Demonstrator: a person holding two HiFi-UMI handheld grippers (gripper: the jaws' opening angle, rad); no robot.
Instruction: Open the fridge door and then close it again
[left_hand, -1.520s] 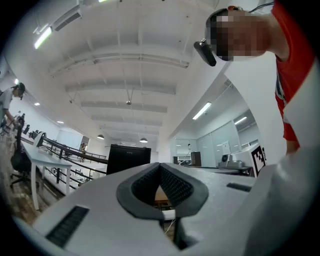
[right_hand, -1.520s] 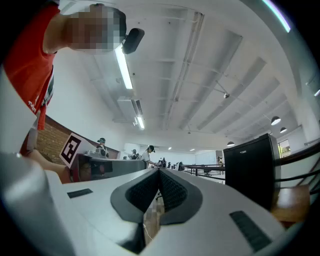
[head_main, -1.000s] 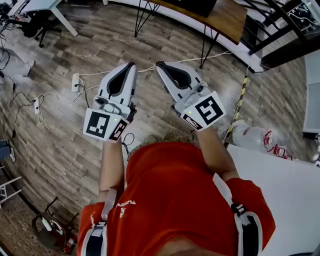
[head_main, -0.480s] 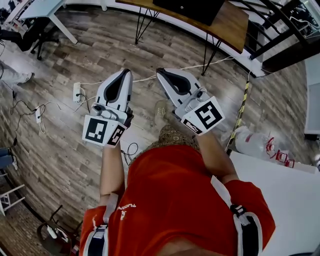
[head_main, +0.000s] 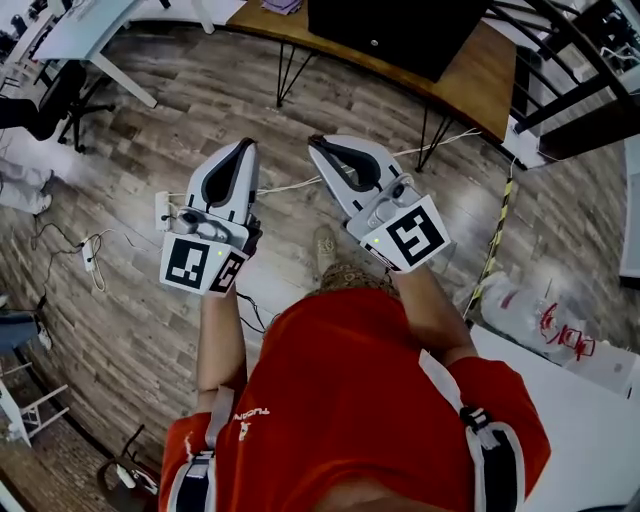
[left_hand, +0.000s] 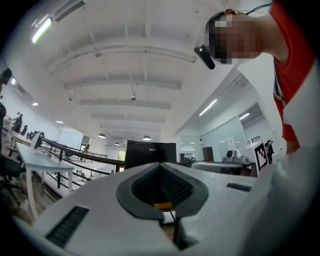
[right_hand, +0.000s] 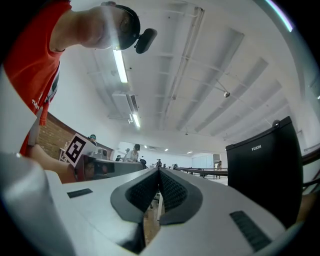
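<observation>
My left claw (head_main: 244, 146) and right claw (head_main: 316, 141), both pinched closed and empty, face a black fridge (head_main: 400, 30).
Its door (left_hand: 150, 151) is probably rigid and seal-held; I'd pull at its free edge.

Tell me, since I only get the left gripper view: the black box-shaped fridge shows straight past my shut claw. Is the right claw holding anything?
Observer: No, the right claw is shut with nothing between its pads.
Operator: Am I at the fridge yet?
Observer: No. The left claw and the right one hang over the wood-plank floor, short of the brown wooden tabletop that bears the black box-shaped fridge.
Operator: Anything underfoot?
Observer: A white power strip and a white cable lie on the floor ahead of you.
</observation>
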